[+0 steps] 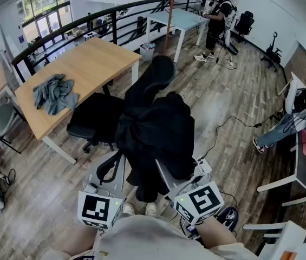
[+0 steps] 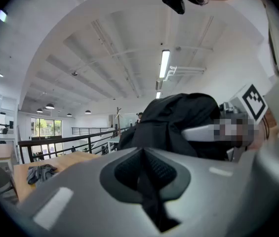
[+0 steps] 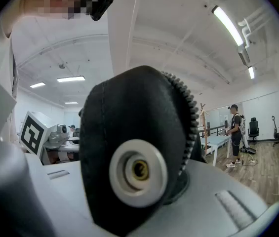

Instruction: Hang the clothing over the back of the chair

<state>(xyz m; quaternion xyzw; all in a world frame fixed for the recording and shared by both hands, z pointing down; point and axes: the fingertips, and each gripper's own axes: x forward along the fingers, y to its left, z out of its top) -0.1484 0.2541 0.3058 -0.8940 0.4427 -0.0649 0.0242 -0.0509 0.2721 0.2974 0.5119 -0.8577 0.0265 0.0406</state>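
Head view: a person is holding up a black jacket point(image 1: 155, 129) on two hand-held claws. It is hanging bunched just ahead of both tips, and an office chair point(image 1: 96, 118) is standing directly beyond it. Whether the cloth is touching the backrest cannot be told. The left claw point(image 1: 121, 156) is pressing shut on a thin fold of dark fabric. The right claw point(image 1: 161, 169) is pinching a thicker edge carrying a metal snap point(image 3: 138, 170) and zipper teeth point(image 3: 188, 107). The jacket is looking soft and limp, likely light, and apt to sag or slide off. Taking it near the shoulders, claws well apart, should help it drape evenly. No brand or label is showing; only the square markers on the claws' cubes are visible.
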